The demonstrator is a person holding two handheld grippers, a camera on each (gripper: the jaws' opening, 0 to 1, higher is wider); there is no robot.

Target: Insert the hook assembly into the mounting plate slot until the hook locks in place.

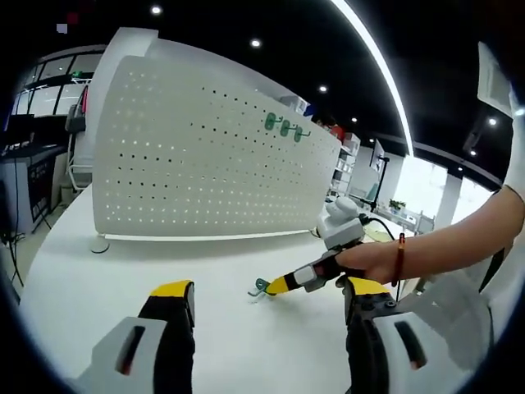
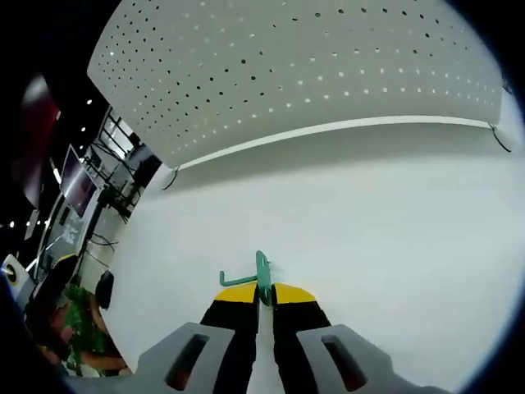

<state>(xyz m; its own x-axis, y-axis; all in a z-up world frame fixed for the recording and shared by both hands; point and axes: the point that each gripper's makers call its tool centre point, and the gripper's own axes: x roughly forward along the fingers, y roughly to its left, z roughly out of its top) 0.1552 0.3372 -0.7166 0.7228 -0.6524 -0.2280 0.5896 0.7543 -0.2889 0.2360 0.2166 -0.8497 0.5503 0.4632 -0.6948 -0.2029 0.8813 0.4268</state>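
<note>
While the left tongs (image 1: 267,300) stand open over the white bench (image 1: 123,271), the right tongs (image 2: 261,294) (yellow-tipped) grip a green hook (image 2: 261,277) low above the bench, well short of the upright white pegboard (image 2: 312,74), where three green hooks (image 1: 283,127) hang.

Black gripper (image 1: 267,305) jaws with yellow tips, grey housings with red slots, red wrist bracelet (image 1: 401,259)
</note>
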